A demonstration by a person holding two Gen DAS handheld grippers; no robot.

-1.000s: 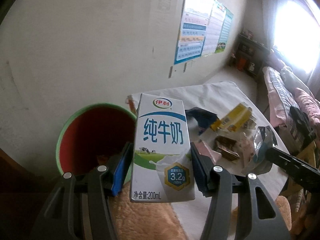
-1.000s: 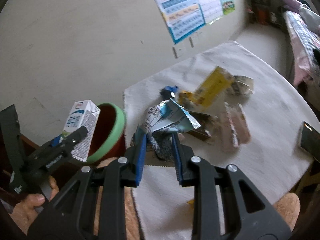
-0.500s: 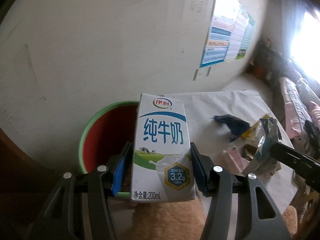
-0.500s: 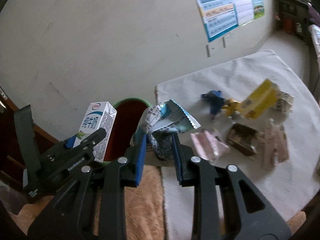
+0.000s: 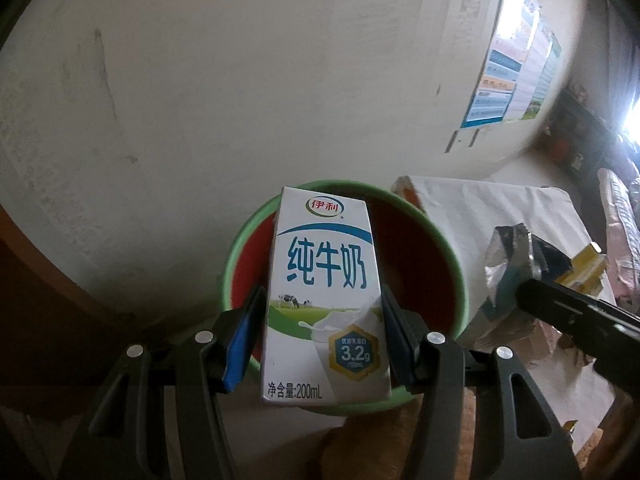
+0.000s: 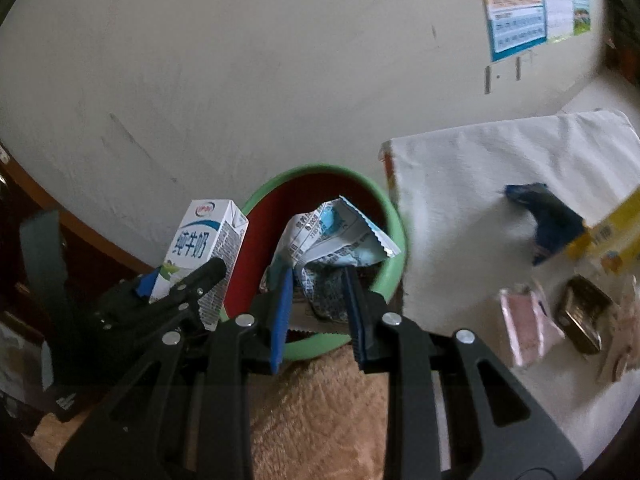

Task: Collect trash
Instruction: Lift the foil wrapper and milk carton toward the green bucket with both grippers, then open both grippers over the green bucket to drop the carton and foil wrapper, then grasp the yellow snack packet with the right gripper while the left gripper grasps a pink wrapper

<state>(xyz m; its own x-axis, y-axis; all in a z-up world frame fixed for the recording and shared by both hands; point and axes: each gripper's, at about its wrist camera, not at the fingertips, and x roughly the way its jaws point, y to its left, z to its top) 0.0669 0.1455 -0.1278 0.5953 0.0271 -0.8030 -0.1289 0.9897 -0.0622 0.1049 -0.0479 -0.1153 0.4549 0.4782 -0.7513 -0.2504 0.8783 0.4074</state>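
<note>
My left gripper (image 5: 320,320) is shut on a white milk carton (image 5: 326,300) with blue lettering, held upright over the near rim of a red bin with a green rim (image 5: 236,248). The carton also shows in the right wrist view (image 6: 200,248) at the bin's left edge. My right gripper (image 6: 320,292) is shut on a crumpled white and blue wrapper (image 6: 336,240), held over the bin (image 6: 394,248). The wrapper also shows in the left wrist view (image 5: 508,256), at the bin's right side.
A table with a white cloth (image 6: 480,160) stands right of the bin, against the wall. On it lie a dark blue wrapper (image 6: 548,220), a yellow box (image 6: 608,236), a pink packet (image 6: 524,320) and a brown packet (image 6: 584,312). A tan fuzzy surface (image 6: 320,412) lies below the grippers.
Both grippers have swung left from the table toward the bin with their loads. The bin now sits directly behind the carton and under the wrapper.
</note>
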